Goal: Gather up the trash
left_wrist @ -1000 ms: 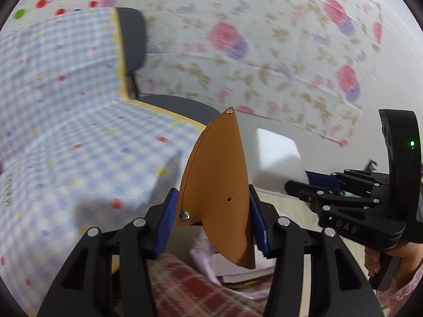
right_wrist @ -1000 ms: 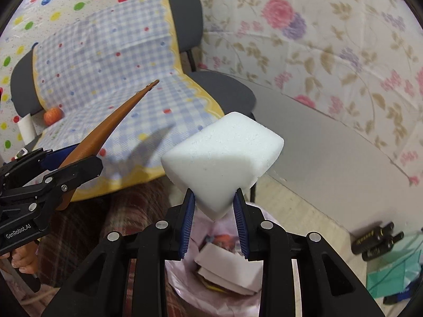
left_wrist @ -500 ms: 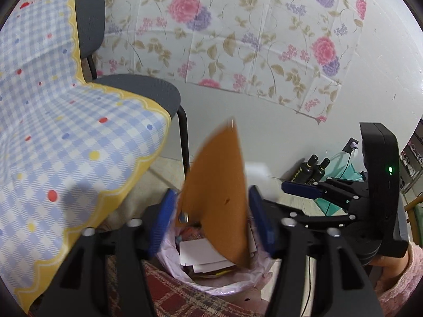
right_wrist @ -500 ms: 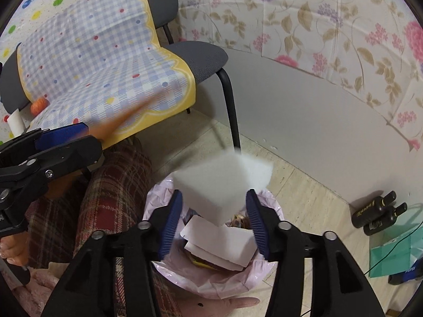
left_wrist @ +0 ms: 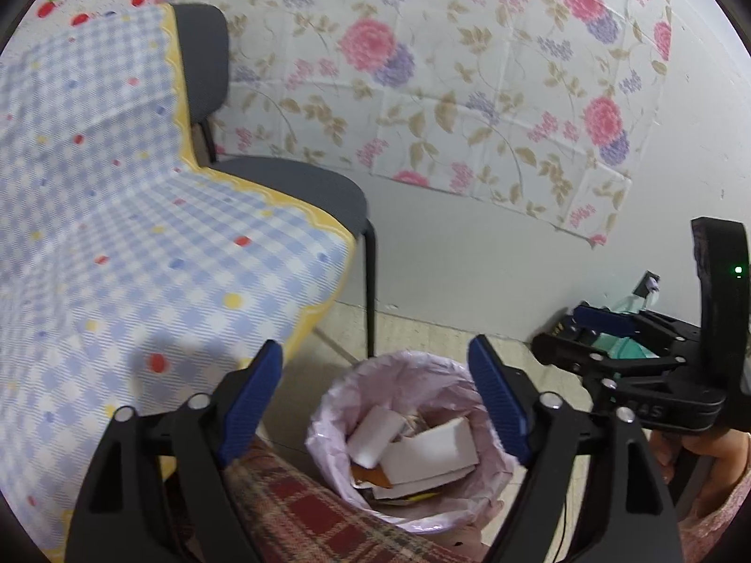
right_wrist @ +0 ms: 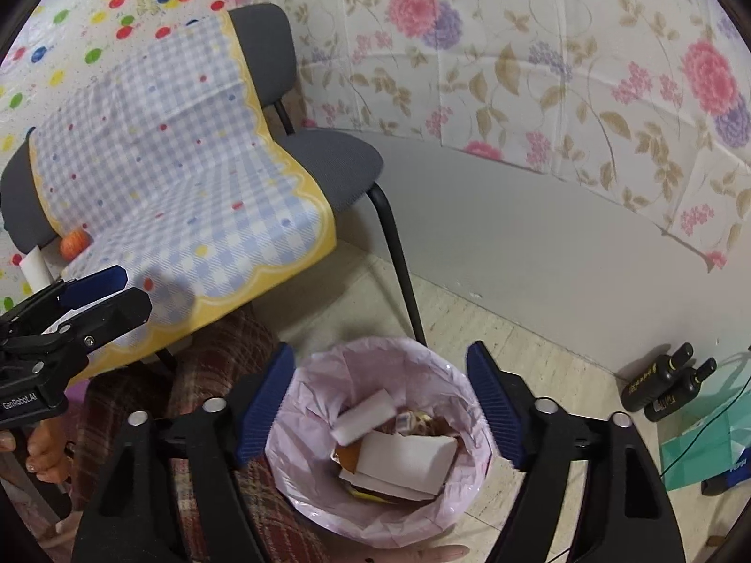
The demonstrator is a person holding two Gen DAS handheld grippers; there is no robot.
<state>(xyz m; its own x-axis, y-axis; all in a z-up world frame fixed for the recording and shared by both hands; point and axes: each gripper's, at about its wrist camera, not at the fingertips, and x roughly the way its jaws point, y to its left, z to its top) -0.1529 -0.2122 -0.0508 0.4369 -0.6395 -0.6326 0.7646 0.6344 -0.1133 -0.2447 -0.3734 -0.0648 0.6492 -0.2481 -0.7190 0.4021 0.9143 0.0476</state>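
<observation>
My left gripper [left_wrist: 375, 399] and right gripper [right_wrist: 380, 403], fingers just spreading wide and empty, hover over the bin [right_wrist: 300, 427] holding the foam [right_wrist: 364, 415].

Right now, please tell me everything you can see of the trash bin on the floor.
The trash bin is round, lined with a thin pale pink plastic bag folded over its rim. It stands upright on the floor beside the chair leg. Inside lie a white foam block, white card pieces and an orange-brown piece, partly covered. Both open grippers hover above it, touching nothing.

Foam block [right_wrist: 365, 415] lies in bin [right_wrist: 300, 427], right of chair [right_wrist: 328, 159].
</observation>
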